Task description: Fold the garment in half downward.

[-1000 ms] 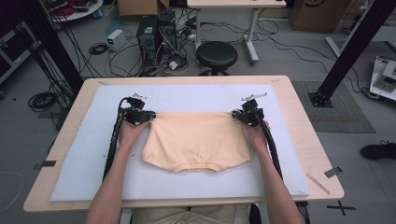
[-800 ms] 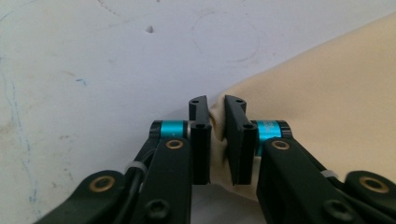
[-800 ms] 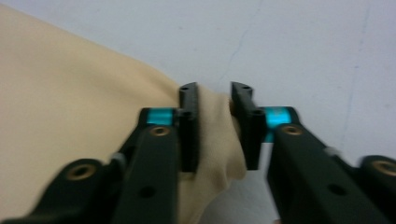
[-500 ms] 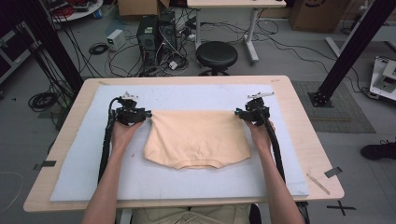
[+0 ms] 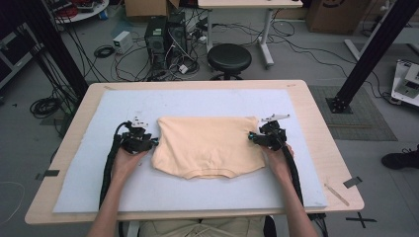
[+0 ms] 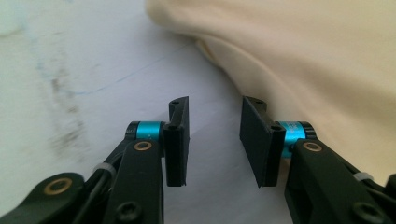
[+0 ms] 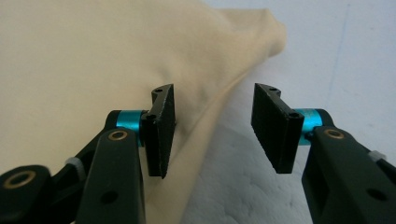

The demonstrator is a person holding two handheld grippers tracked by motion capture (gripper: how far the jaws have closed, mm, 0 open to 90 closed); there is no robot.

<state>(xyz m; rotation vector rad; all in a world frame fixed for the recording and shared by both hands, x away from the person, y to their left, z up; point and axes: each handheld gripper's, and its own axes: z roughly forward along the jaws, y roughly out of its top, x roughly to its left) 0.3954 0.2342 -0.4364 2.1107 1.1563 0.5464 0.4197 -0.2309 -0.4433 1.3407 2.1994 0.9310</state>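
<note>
1. Overall, nothing on your wooden table (image 5: 316,106) acts as a container; the pale peach folded cloth garment (image 5: 207,145) lies flat on the white padded mat (image 5: 99,173) that covers most of the tabletop, near the mat's middle, its curved neckline edge towards you.
2. Beyond the table's far edge you have a round black stool (image 5: 229,57), a dark computer tower (image 5: 163,37) and loose cables on the floor; a black frame post (image 5: 368,54) stands off to the right. None of it reaches onto the mat.
3. Nothing lies between either gripper and the garment; the mat around it is bare.
4. Your left gripper (image 6: 215,140) sits just beside the garment's left edge. Its jaws have just been opening and now stand partly apart, with only bare mat between them. In the left gripper view the cloth lies by the right-hand jaw; whether it touches, you cannot tell.
5. Your right gripper (image 7: 212,130) sits at the garment's right edge. Its jaws have just been opening too and stand moderately apart, pressing on nothing. In the right gripper view the cloth's folded edge runs between them, the left-hand jaw over the fabric, the right-hand one over mat.
6. Both hands rest low on the mat, either side of the garment.
</note>
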